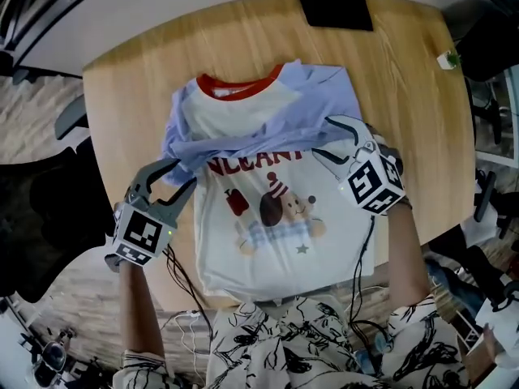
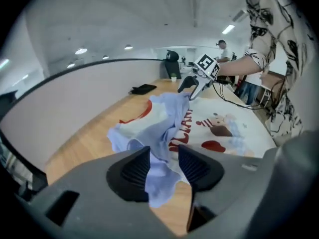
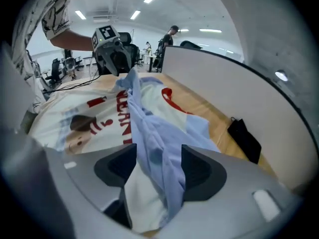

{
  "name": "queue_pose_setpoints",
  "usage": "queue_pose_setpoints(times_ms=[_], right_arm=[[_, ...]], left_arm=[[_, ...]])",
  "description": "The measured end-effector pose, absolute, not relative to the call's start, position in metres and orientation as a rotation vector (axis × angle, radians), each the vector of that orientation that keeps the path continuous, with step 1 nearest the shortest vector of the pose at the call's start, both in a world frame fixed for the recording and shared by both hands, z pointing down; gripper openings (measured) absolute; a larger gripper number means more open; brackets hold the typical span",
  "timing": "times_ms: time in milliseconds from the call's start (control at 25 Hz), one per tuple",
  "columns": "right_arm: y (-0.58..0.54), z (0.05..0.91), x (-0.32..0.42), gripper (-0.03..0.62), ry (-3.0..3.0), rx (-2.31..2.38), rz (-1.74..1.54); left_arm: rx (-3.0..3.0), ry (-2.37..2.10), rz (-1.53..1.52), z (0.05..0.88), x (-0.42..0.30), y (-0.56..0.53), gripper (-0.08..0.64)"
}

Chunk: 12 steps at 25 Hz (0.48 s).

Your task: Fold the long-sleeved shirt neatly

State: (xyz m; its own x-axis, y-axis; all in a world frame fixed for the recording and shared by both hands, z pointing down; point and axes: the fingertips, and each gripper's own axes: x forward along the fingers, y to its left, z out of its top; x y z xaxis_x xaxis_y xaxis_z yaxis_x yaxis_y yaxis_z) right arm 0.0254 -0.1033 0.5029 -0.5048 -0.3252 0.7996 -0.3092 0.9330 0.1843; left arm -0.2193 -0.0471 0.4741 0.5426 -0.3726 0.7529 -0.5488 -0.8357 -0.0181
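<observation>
While the shirt (image 1: 276, 225) lies face up in the middle of the wooden surface (image 1: 122, 96), collar away from you, its blue sleeves (image 1: 259, 136) are bunched across the chest, just above the printed picture. Your left claw (image 1: 185, 173) sits at the shirt's left edge, narrowly open, with a loose fold of blue cloth between its pads but not pinched. Your right claw (image 1: 323, 136) is at the right edge, open wider, with sleeve cloth draped between its pads and likewise not clamped. You look to be at the sleeve step: the sleeves are laid over the body, rumpled rather than flat. Next, I judge, you need to draw both claws clear without dragging the cloth, smooth the sleeves, then take the 2 side edges or the hem to fold the body. The cloth is limp and may snag on a pad as you pull away.
</observation>
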Motion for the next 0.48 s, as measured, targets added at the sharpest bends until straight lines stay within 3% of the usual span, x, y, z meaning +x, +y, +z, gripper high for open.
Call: queue_pose_setpoints(times_ms=[120, 200, 280, 320, 480], right_arm=[[-0.108, 0.517, 0.04, 0.272, -2.131, 0.358, 0.009], [-0.113, 0.521, 0.043, 0.164, -2.153, 0.347, 0.034], [-0.115, 0.522, 0.046, 0.023, -2.156, 0.331, 0.033], [-0.114, 0.521, 0.048, 0.021, -2.154, 0.32, 0.018], [-0.1, 0.489, 0.05, 0.02, -2.205, 0.324, -0.182]], left_arm=[[2.417, -0.835, 1.119, 0.502, -0.219, -0.047, 0.19], [2.331, -0.893, 1.059, 0.511, -0.221, -0.053, 0.176], [2.262, -0.947, 1.021, 0.516, -0.225, -0.057, 0.104], [2.239, -0.971, 1.013, 0.517, -0.227, -0.058, 0.028], [2.184, -0.982, 0.901, 0.489, -0.231, -0.049, 0.009]])
